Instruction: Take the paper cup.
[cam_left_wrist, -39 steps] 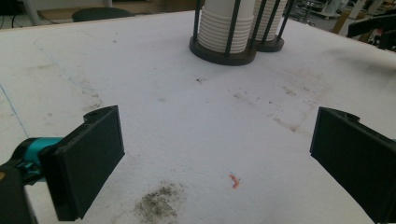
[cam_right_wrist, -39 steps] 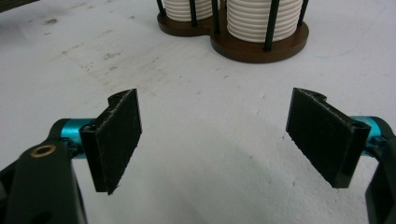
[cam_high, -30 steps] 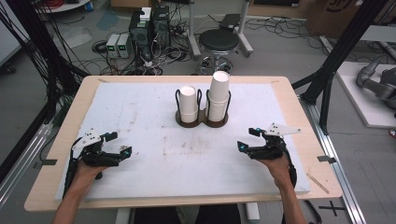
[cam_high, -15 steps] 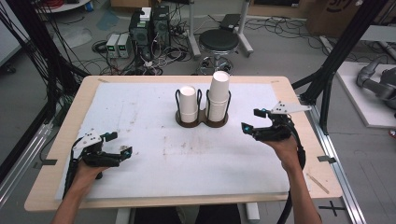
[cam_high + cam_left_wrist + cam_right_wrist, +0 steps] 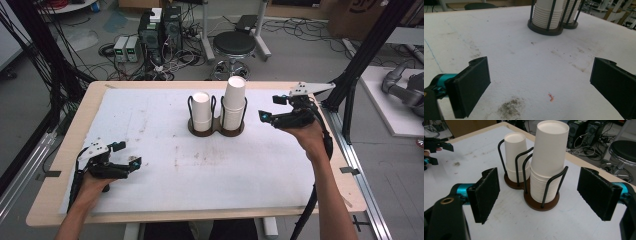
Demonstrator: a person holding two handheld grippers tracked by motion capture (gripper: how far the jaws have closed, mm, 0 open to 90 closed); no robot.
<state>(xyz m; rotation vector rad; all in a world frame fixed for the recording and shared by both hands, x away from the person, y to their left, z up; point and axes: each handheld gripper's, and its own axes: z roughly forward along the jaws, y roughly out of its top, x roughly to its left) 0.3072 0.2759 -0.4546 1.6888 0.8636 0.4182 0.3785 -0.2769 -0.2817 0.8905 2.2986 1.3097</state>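
Cup stacks: two stacks of white paper cups are standing in a dark wire holder [image 5: 216, 129] at the far middle of the table; the taller stack [image 5: 234, 101] is sitting on the right, the shorter stack [image 5: 202, 110] on the left.
Right gripper [image 5: 272, 109]: hovering above the table just right of the holder, pointing left toward the taller stack; jaws are standing wide apart and gripping nothing.
Right gripper view: the taller stack [image 5: 547, 157] is sitting between the two black pads and beyond them, apart from both; the shorter stack [image 5: 516, 155] is standing just behind it on the left.
Holder base [image 5: 541, 203]: brown round base, black wire loops rising around each stack.
Left gripper [image 5: 127, 155]: resting low at the near left of the table, well apart from the holder; jaws are gaping wide with nothing between them.
Left gripper view: the holder [image 5: 549, 27] and cup bottoms are showing far ahead.
Table cover [image 5: 150, 120]: white sheet, showing grey smudges near the middle.
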